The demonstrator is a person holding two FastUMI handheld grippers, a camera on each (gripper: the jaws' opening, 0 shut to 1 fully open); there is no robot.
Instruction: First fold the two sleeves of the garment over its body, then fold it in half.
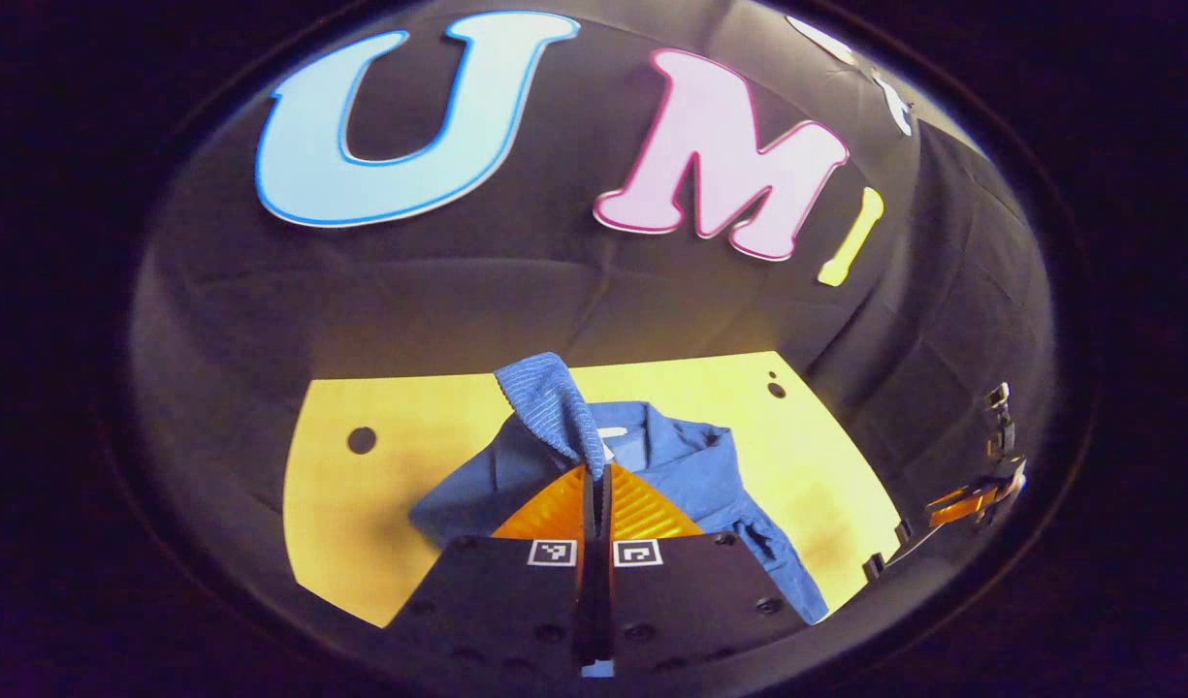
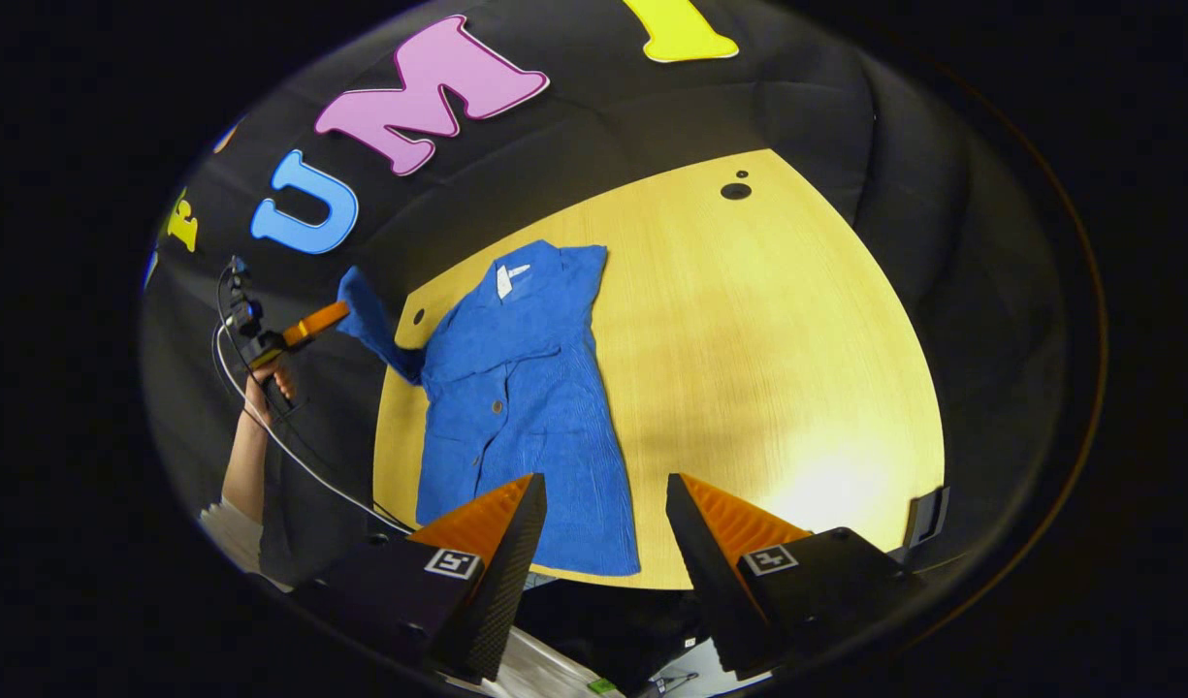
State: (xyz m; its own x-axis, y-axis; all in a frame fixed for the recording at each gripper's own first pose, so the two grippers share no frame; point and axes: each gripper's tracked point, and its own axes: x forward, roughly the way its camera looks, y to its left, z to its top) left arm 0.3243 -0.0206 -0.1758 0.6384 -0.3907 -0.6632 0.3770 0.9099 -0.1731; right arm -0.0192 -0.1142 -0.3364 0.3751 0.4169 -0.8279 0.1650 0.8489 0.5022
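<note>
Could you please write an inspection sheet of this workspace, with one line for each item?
Surface: yellow wooden table with small dark holes; most of it is bare.
Job's things: blue shirt lies flat, collar toward the booth wall; one sleeve is lifted off the table's edge, the other already lies folded over the body.
Clutter: nothing seen on the table.
Grippers: left gripper has its fingers shut on the sleeve; right gripper is open, holding nothing, above the shirt's hem.
Cables: a white cable hangs from the left gripper, past the person's hand.
Surroundings: black cloth wall behind and beside the table.
</note>
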